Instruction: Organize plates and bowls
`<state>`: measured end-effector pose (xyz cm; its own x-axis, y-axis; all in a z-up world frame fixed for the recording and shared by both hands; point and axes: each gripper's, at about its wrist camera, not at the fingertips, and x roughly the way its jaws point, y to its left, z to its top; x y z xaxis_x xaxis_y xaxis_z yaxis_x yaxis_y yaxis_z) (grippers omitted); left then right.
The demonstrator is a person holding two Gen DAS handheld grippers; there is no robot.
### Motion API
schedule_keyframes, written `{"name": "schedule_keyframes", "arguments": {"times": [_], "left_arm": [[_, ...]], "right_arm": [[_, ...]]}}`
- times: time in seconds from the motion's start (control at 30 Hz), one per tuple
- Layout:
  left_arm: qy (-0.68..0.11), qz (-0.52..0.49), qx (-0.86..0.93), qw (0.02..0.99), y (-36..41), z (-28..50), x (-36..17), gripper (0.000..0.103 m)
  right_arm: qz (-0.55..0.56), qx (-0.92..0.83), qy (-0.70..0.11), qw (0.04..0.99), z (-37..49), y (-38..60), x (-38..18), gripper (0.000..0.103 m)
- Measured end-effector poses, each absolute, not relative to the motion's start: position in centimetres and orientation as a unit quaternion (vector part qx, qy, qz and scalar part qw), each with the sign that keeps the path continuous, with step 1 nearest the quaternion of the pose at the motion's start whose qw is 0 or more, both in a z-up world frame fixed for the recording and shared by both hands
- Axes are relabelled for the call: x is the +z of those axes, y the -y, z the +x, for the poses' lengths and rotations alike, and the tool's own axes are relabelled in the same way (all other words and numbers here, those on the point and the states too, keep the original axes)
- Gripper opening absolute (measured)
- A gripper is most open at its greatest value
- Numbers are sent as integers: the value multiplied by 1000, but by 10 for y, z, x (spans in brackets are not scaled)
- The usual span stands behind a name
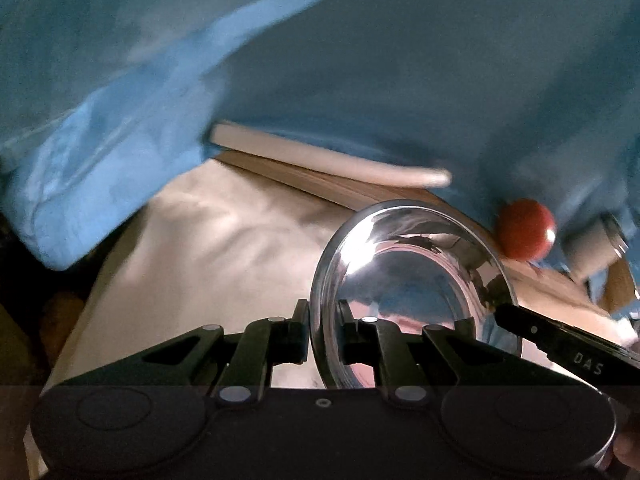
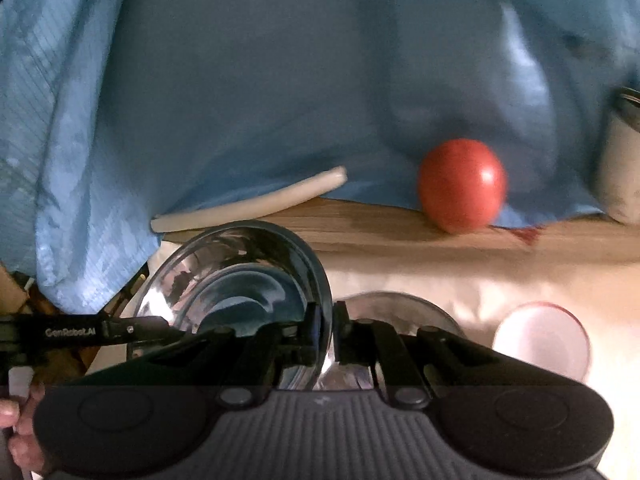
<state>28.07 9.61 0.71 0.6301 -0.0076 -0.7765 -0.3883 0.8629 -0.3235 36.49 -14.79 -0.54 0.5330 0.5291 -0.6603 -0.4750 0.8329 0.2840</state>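
A shiny steel bowl [image 1: 416, 280] is held between both grippers above the white cloth. My left gripper [image 1: 325, 334] is shut on its left rim. In the right wrist view the same bowl [image 2: 240, 280] stands on edge, and my right gripper [image 2: 327, 334] is shut on its right rim. The right gripper's finger shows in the left wrist view [image 1: 560, 344]; the left gripper's finger shows in the right wrist view [image 2: 100, 330]. A second steel dish [image 2: 404, 308] lies on the cloth just behind my right gripper. A pink-rimmed white bowl [image 2: 544, 340] sits to its right.
A red ball [image 2: 462, 184] rests on the wooden ledge [image 2: 360, 224] at the back, also seen in the left wrist view [image 1: 526, 232]. A white tube [image 2: 256, 204] lies along the ledge. Blue cloth [image 2: 280, 80] hangs behind. A white mug [image 2: 622, 168] stands far right.
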Motion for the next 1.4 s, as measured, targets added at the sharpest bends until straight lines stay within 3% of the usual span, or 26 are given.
{"name": "schedule_keyframes", "arguments": {"times": [0.63,1.4], "left_arm": [[-507,-110,-47,854,-23,258,-5,14],[-552,46,-117,824,23,262,-17,19]], "right_arm": [[78,252,-455,850,276,235,-28,10],[98,216,-505,830,253,255,-38,10]]}}
